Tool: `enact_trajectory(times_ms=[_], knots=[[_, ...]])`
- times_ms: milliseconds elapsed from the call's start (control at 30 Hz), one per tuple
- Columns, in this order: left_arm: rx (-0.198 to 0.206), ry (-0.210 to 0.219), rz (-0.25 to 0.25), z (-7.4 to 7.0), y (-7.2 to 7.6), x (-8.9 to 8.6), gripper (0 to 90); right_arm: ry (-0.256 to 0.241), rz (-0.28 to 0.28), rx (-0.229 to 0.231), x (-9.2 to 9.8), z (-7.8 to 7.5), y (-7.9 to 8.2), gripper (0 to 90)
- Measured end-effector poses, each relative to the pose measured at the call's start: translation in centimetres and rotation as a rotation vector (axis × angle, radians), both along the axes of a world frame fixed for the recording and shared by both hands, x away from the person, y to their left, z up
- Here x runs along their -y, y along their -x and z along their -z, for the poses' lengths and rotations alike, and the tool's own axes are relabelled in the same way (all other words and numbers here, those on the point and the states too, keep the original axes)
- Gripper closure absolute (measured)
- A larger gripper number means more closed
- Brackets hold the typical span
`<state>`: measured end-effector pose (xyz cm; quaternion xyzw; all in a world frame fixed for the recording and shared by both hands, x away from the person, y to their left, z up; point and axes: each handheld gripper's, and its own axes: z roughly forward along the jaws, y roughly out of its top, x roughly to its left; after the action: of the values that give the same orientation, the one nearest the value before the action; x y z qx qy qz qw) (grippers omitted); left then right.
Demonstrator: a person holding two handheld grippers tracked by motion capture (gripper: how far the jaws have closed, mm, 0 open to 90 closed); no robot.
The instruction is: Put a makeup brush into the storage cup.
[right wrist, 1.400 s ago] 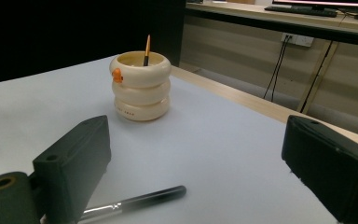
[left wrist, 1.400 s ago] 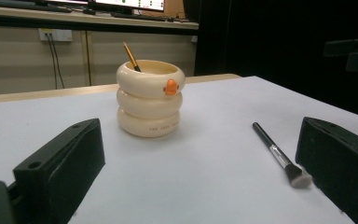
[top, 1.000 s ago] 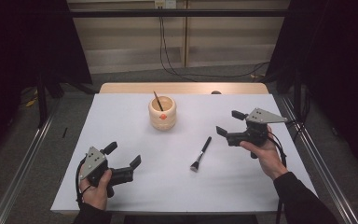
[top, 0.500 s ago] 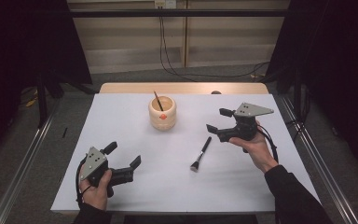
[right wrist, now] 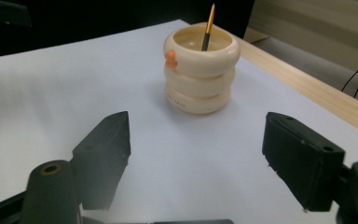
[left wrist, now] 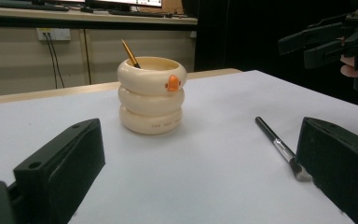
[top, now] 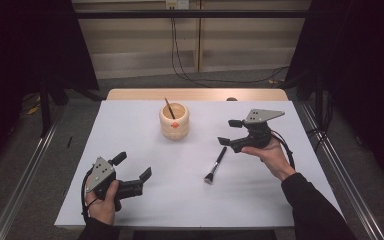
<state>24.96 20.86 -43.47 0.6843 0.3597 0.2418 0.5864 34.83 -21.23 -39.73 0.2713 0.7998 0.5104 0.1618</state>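
One light, stiff brush is lying near the cup, best pinched mid-handle, while the right claw is hovering just beside it, jaws apart, like the left claw.

A white-covered tabletop carries a cream ringed brush holder and a black makeup brush lying flat nearby.

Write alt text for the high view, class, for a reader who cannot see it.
A black makeup brush lies flat on a white table, with the open right tool held just above its handle end. Farther back stands a cream ringed cup holding another brush; the open left tool is at the near left.
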Motion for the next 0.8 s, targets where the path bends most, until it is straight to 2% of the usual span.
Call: enact_trajectory(times_ms=[200, 433, 500, 600, 800], knots=[[0.007, -0.015, 0.004, 0.0, 0.0, 0.1, 1.0, 0.061, -0.038, -0.055, -0.3, 0.4, -0.7, 24.9], [0.005, -0.013, 0.009, 0.0, 0.0, 0.1, 1.0, 0.124, -0.070, -0.140, -0.4, 0.8, -1.8, 25.4], [0.006, -0.017, 0.008, 0.0, -0.1, 0.1, 1.0, 0.162, -0.079, -0.156, -0.7, 1.0, -2.0, 24.9], [0.006, -0.020, 0.009, 0.0, -0.1, 0.0, 1.0, 0.206, -0.101, -0.159, -1.0, 1.3, -2.2, 26.9], [0.006, -0.018, 0.010, 0.0, -0.1, 0.0, 1.0, 0.235, -0.129, -0.155, -1.2, 1.4, -2.5, 26.7]])
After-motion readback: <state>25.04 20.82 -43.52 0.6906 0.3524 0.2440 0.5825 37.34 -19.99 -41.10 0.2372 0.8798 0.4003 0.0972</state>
